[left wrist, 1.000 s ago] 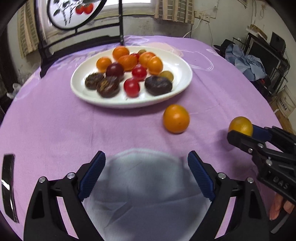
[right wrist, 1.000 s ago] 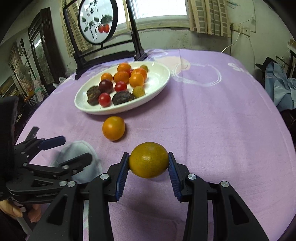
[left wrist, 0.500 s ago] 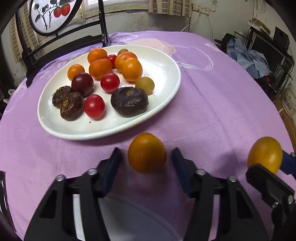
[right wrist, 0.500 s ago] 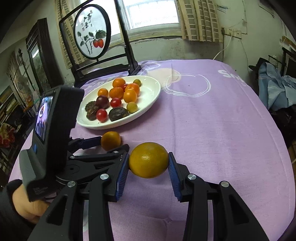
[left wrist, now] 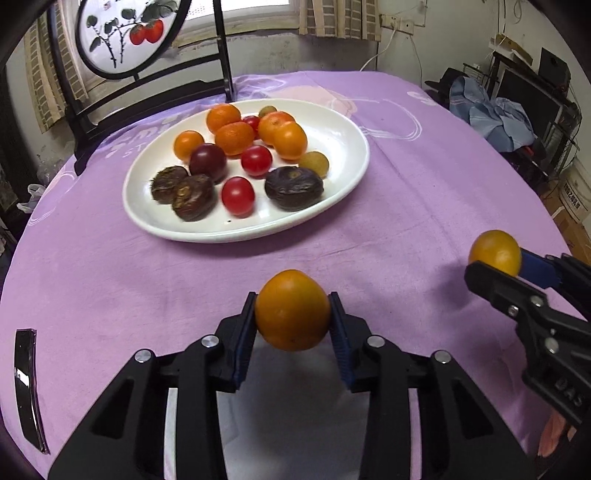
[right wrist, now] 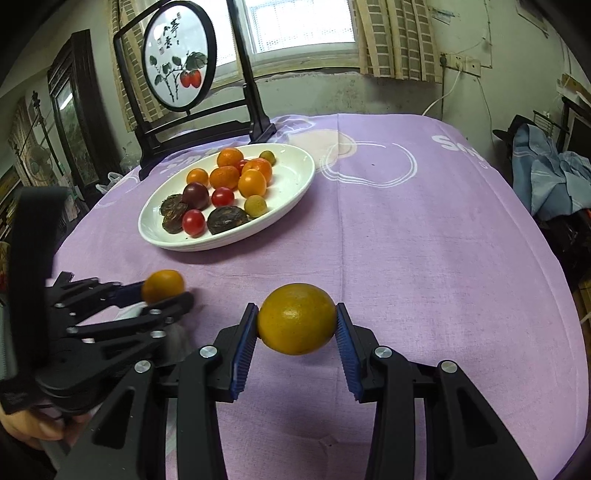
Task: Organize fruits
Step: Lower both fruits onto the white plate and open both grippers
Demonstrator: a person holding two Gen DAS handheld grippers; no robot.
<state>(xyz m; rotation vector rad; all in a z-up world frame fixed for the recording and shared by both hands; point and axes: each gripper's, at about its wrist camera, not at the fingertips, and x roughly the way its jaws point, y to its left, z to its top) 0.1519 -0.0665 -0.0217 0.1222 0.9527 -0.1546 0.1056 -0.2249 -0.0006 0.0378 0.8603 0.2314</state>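
Observation:
My left gripper (left wrist: 292, 314) is shut on an orange (left wrist: 292, 309) and holds it just above the purple cloth, in front of the white plate (left wrist: 343, 129). The plate holds several oranges, red tomatoes and dark fruits. My right gripper (right wrist: 296, 325) is shut on a yellow-orange fruit (right wrist: 296, 318), lifted off the table. It shows at the right edge of the left wrist view (left wrist: 495, 253). The left gripper with its orange (right wrist: 163, 286) shows at the left of the right wrist view, with the plate (right wrist: 295, 184) beyond.
A dark wooden stand with a round painted panel (left wrist: 122, 33) stands behind the plate. A pale grey-white patch (left wrist: 295, 406) lies on the purple cloth (left wrist: 424, 177) under my left gripper. Clothes and furniture (left wrist: 495, 118) stand beyond the table's right edge.
My left gripper moved forward to the loose orange, closed on it and lifted it off the cloth. My right gripper kept its fruit and stayed about in place.

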